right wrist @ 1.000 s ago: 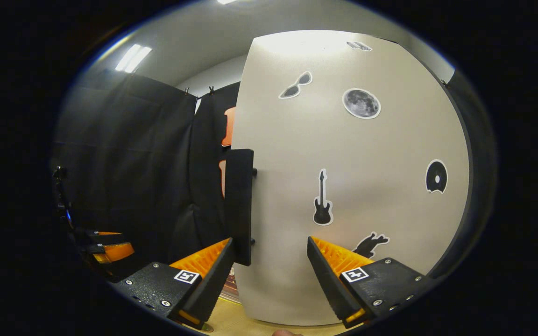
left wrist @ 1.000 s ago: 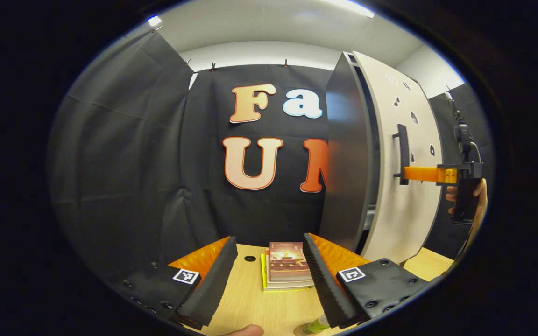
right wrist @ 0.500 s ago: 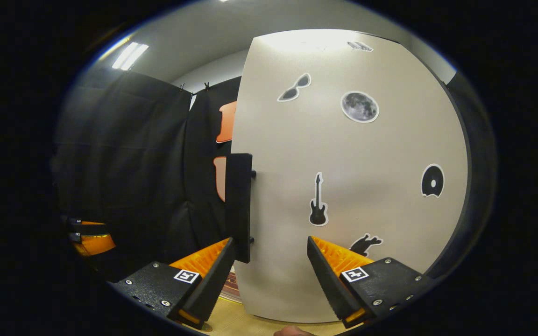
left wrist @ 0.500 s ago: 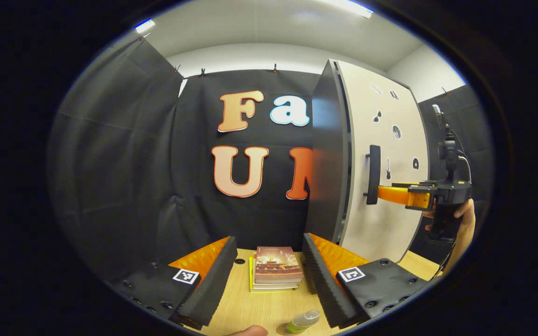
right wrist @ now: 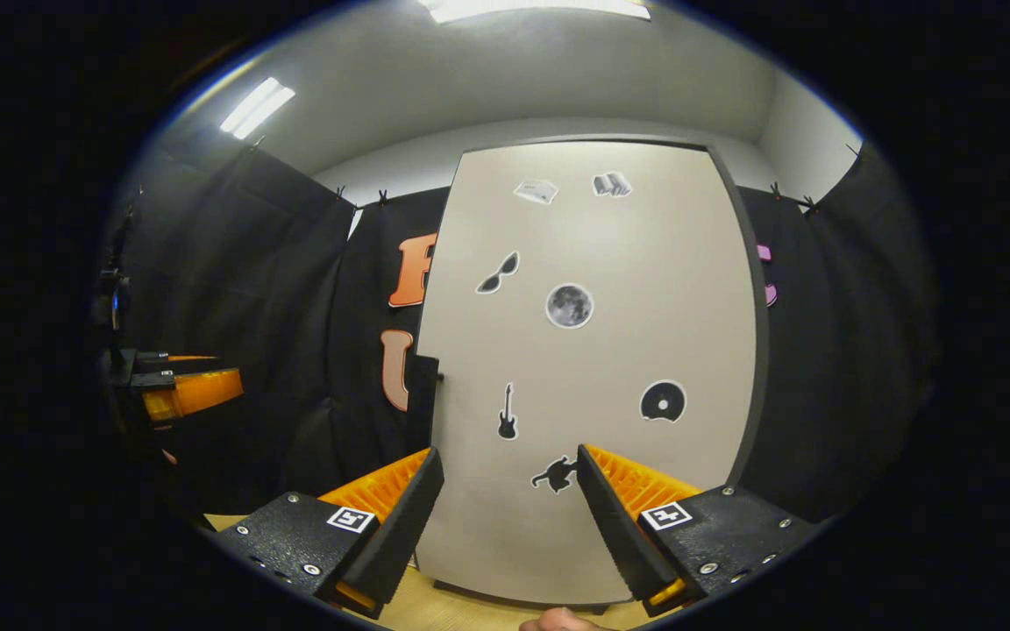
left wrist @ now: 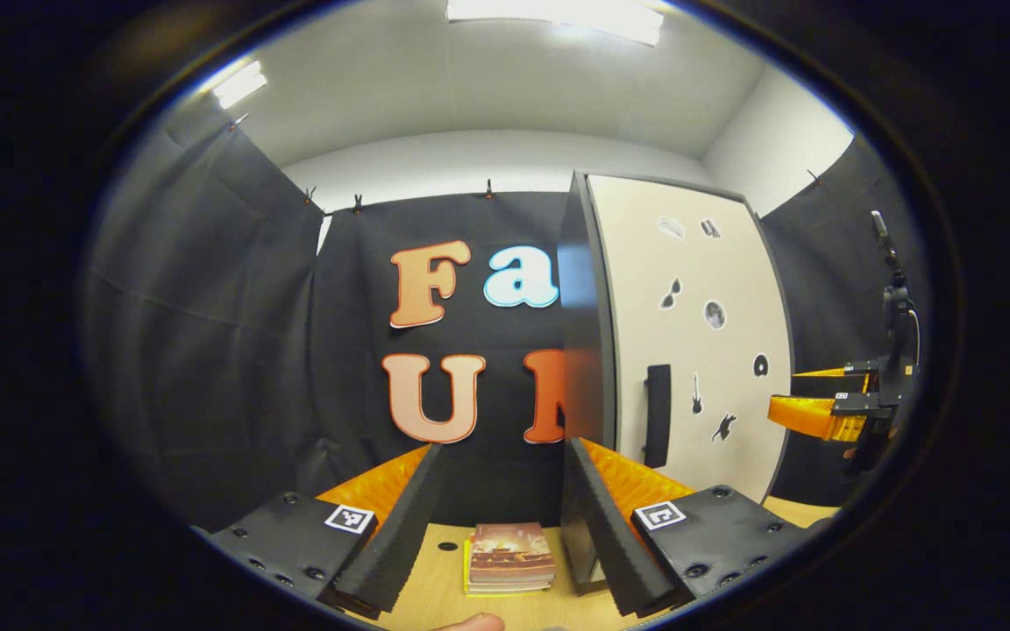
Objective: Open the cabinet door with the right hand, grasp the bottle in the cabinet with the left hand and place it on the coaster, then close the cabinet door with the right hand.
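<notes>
The cabinet [left wrist: 584, 350] stands on the right of the wooden table [left wrist: 444, 596] in the left gripper view. Its cream door [left wrist: 689, 350], dotted with stickers, lies flush and shut, with the dark handle [left wrist: 657, 416] on its left edge. My left gripper [left wrist: 502, 447] is open and holds nothing, well back from the cabinet. Far right in that view, my right gripper [left wrist: 790, 394] hangs open, clear of the door. In the right gripper view the door [right wrist: 593, 368] faces me squarely, its handle [right wrist: 422, 403] to the left. My right gripper [right wrist: 508, 451] is open and apart from it. The left gripper [right wrist: 207, 379] shows far left.
A small stack of books [left wrist: 509, 556] lies on the table between my left gripper's fingers, left of the cabinet's foot. Black cloth walls close the booth behind and on both sides. A fingertip [left wrist: 470, 622] pokes in at the bottom edge.
The door has swung shut. My right gripper has come off the handle and drawn back. My left gripper has pulled back and tilted up, and the bottle has slid out of its view.
</notes>
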Available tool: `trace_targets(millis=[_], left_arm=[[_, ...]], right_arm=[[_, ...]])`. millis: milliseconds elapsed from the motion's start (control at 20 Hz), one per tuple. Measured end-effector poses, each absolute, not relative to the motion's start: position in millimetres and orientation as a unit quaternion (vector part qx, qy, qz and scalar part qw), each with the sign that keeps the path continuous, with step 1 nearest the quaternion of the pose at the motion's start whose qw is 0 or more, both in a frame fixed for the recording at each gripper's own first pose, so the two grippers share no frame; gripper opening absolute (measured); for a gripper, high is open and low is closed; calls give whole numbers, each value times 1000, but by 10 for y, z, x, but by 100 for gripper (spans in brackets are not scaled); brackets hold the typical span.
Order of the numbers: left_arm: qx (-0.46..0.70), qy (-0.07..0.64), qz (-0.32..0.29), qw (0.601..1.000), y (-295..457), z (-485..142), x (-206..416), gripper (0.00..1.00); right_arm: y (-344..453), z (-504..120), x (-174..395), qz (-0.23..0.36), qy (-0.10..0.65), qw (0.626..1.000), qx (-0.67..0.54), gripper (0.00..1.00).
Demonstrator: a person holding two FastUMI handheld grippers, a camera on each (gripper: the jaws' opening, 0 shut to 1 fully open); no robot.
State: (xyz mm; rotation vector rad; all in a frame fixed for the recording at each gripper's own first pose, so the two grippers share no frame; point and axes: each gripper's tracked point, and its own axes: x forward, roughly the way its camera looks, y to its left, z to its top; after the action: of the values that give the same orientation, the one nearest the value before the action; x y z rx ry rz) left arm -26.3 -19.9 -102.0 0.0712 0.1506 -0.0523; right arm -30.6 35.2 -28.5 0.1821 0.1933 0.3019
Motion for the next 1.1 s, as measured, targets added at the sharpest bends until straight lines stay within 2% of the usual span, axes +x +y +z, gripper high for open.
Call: trace_targets(millis=[500,650,800,1000,1100], left_arm=[[-6,21,-31,999,-443,-504,-112,92],[11,6,-49,999,-535,-369,-41,92],[28,-5,-43,999,-503,-293,-7,93],[42,-29,-30,998,-482,-130,15,92],[49,-32,-21,998,-455,-167,21,93]], right_arm=[[-124,147,-507,95,65,991,67,94],[-208,273,-524,85,54,993,66,95],[-270,336,-536,72,43,994,71,95],[-239,359,-556,76,35,994,68,97],[-209,289,-570,79,39,994,67,95]])
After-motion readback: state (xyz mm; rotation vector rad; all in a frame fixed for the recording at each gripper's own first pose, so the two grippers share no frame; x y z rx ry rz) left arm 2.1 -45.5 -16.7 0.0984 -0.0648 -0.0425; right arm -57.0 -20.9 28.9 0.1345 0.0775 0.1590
